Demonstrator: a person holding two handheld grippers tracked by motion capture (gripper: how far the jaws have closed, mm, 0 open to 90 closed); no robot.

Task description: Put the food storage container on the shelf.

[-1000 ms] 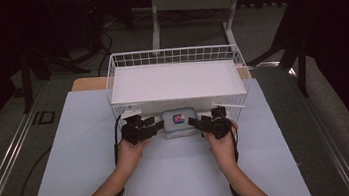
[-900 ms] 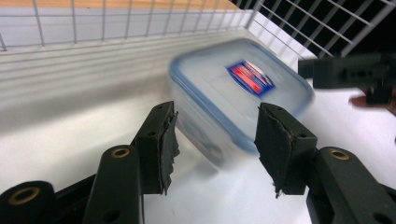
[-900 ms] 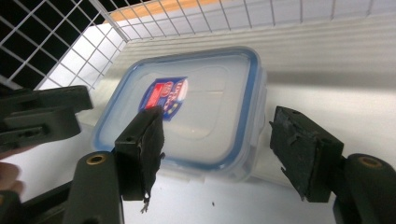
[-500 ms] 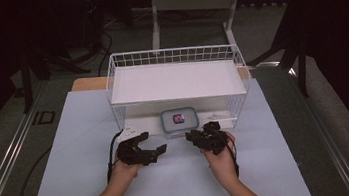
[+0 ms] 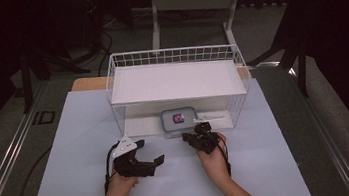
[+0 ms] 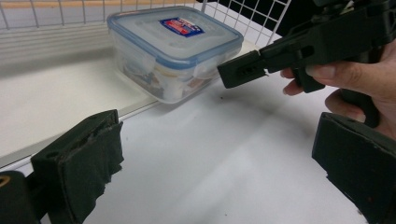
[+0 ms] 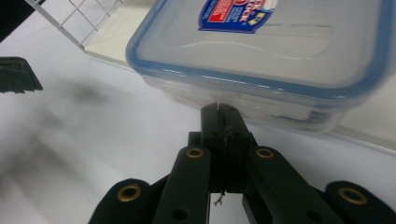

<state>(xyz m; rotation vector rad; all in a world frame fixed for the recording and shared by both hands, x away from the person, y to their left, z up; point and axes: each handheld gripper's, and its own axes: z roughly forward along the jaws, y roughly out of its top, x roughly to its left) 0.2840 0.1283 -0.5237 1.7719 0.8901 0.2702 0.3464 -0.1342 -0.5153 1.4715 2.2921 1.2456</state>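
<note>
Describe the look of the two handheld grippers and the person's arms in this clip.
Both are black two-jaw tools. The left gripper carries a grey three-cornered plate on top, and its blocky pads look worn. The right gripper has brass-coloured rivets at its linkage. A black cable trails from the left one. The forearms are bare, no sleeves.

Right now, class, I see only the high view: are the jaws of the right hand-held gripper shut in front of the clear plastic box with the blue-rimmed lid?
Observer: Yes. In the right gripper view, the right hand-held gripper has its jaws pressed together with nothing between them.
Operator: And the left one?
Observer: The left gripper view shows the left hand-held gripper with its jaws wide apart. They have just been opening, and only bare table lies between them.
Operator: Is the box empty?
Observer: No. Through the side wall of the clear plastic box with the blue-rimmed lid I see white and brownish contents, too unclear to name.
</note>
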